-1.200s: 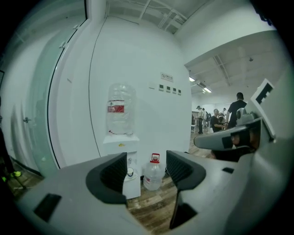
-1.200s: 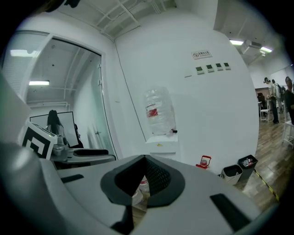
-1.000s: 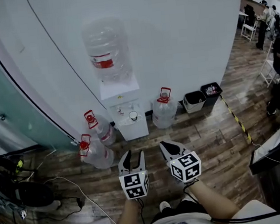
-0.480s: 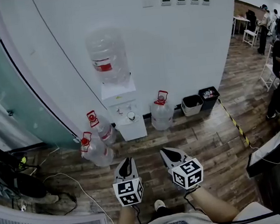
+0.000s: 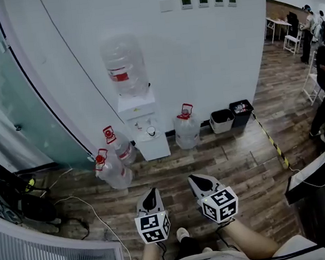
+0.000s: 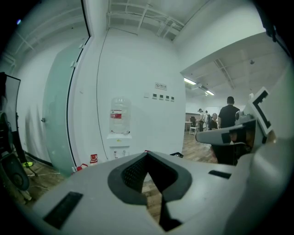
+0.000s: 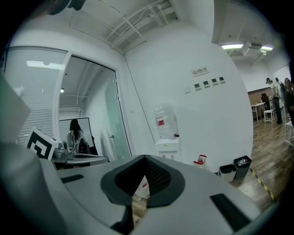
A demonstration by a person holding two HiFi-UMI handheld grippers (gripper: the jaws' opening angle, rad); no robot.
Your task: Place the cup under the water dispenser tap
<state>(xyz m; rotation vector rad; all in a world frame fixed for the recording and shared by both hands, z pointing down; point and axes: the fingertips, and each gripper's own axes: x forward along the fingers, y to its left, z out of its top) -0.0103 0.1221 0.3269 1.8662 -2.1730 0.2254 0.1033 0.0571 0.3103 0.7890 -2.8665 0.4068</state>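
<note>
The white water dispenser (image 5: 143, 125) stands against the far wall with a clear bottle (image 5: 124, 66) on top. A small white cup (image 5: 151, 133) sits in its tap recess. Both grippers are well back from it, over the wooden floor. My left gripper (image 5: 151, 193) is shut with nothing between its jaws, which have just been closing. My right gripper (image 5: 196, 179) is also shut and empty. The left gripper view shows the dispenser (image 6: 120, 137) far off beyond the closed tips (image 6: 146, 154). In the right gripper view the dispenser (image 7: 166, 143) is just as distant past the closed tips (image 7: 145, 157).
Three spare water jugs with red caps (image 5: 113, 167) (image 5: 120, 146) (image 5: 186, 128) stand around the dispenser. Two bins (image 5: 224, 119) (image 5: 242, 110) stand to its right. A glass partition (image 5: 9, 102) and floor cables (image 5: 96, 214) are at left; people (image 5: 323, 69) stand at right.
Both grippers have drawn back from the dispenser, which now looks smaller and farther. The left jaws went from open to shut. The cup stays in the dispenser.
</note>
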